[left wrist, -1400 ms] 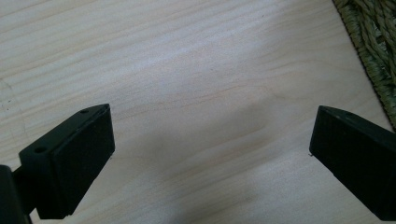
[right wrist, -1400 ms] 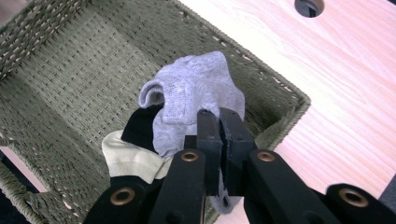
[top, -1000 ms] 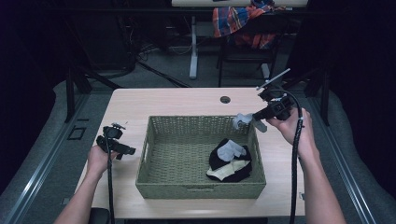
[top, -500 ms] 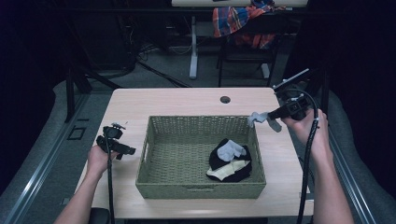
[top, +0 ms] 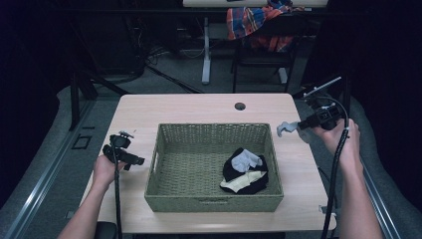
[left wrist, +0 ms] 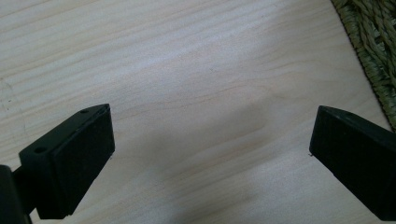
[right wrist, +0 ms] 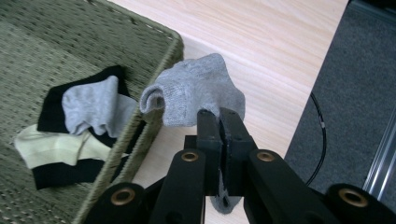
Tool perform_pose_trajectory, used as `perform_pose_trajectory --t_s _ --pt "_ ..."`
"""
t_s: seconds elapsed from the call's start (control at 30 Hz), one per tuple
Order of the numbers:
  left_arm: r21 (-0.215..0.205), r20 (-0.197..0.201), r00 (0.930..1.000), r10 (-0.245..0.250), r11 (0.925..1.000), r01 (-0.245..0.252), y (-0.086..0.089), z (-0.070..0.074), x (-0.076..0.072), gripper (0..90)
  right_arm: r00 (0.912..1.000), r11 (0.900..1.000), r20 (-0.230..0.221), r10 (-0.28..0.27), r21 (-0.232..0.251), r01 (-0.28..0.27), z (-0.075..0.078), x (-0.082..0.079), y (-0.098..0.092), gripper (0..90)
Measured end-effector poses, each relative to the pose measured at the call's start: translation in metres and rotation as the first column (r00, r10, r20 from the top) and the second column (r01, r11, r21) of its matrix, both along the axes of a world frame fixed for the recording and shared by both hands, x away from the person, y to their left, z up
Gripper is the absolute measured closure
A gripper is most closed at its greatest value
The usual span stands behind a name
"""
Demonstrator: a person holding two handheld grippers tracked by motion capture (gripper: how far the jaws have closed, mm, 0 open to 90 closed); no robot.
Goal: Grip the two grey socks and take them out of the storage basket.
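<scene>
Nearest, the left gripper [top: 130, 160] is resting on the table [top: 199, 107] just left of the basket [top: 164, 194], its jaws standing wide and holding nothing. Inside the basket's right half, a heap of socks [top: 245, 172] is lying. Farther right, the right gripper [top: 297, 126] is pinching a grey sock [right wrist: 194, 93] above the tabletop beside the basket's far right corner. Only an edge of the fabric is clamped, so the sock is probably at risk of slipping free, or snagging the woven rim.
</scene>
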State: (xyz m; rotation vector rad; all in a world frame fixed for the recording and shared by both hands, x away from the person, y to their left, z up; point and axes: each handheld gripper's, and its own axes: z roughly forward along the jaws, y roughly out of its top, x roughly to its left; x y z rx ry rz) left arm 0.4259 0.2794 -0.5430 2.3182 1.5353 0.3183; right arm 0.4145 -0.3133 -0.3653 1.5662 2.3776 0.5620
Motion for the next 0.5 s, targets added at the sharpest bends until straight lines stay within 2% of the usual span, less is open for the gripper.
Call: perform_pose_trajectory --t_s 0.3,0.5 --pt "-0.001 -0.002 1.0000 -0.004 1.0000 0.004 0.000 0.000 0.000 0.1 0.9982 0.999 -0.048 -0.037 -0.010 0.036 -0.021 0.011 -0.010 88.1" --pt "-0.001 0.001 1.0000 0.000 1.0000 0.000 0.000 0.000 0.000 0.1 0.9965 0.999 -0.076 -0.036 -0.023 0.034 -0.036 0.018 -0.010 88.1"
